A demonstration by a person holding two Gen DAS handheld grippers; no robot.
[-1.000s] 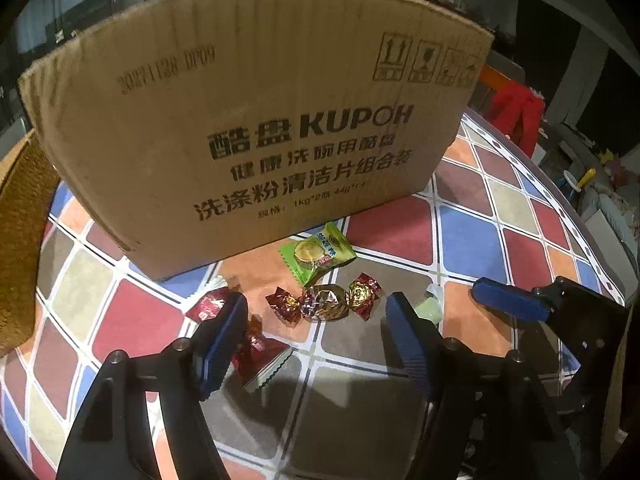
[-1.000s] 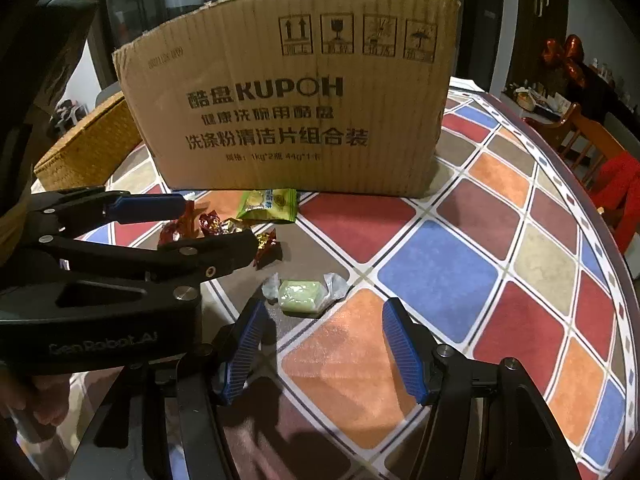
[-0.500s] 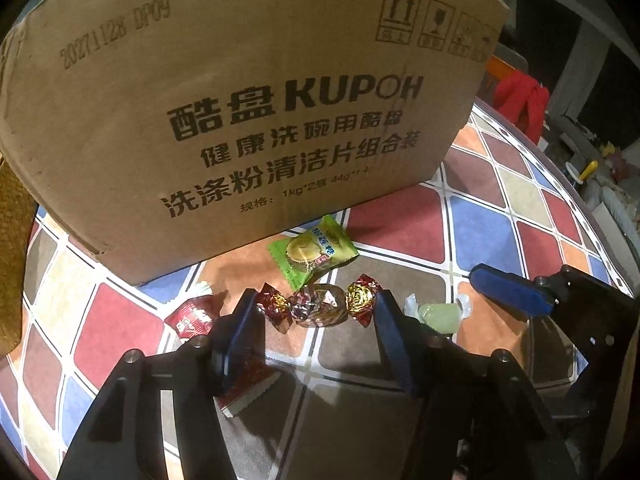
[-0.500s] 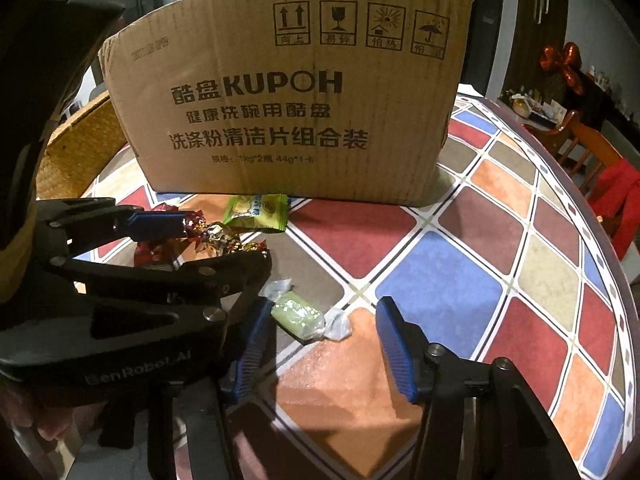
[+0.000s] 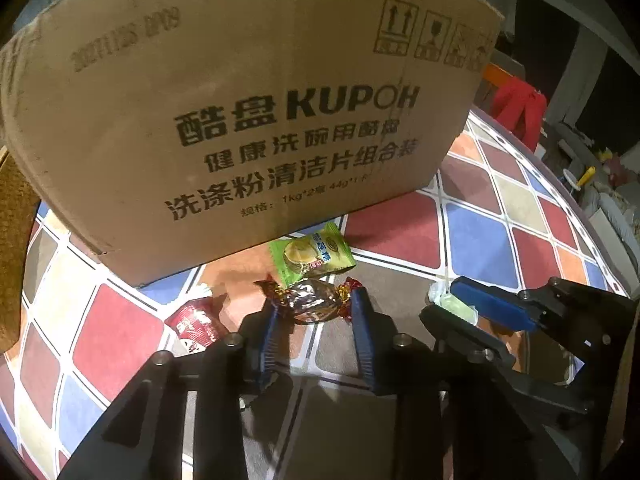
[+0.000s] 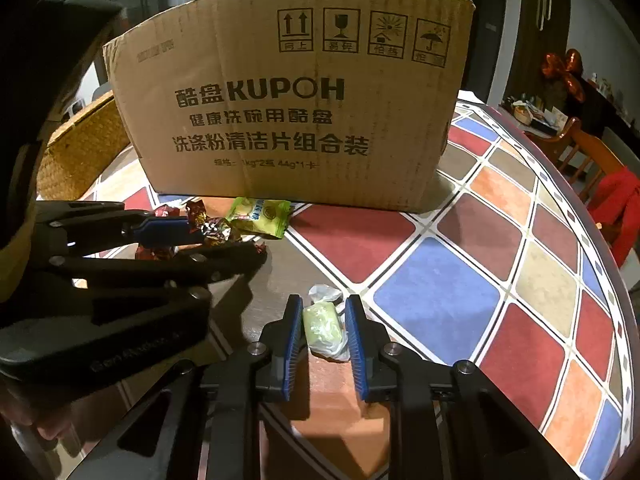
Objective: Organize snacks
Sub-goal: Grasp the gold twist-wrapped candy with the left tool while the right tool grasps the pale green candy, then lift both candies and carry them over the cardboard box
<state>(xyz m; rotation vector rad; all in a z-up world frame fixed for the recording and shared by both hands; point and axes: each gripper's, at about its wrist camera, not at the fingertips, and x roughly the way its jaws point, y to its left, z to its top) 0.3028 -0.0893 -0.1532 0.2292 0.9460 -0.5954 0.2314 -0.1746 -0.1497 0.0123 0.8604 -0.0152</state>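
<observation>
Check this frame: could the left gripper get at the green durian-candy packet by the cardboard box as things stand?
Probably not directly. The left gripper is closing on the foil-wrapped candy, which lies between it and the green packet, so its jaws are occupied. Nothing else blocks the packet, which lies against the cardboard box.

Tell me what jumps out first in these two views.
A big cardboard box fills the back of the checkered table. Before it, the left hand-held gripper is closing on a foil candy, and the right hand-held gripper pinches a pale green candy.
</observation>
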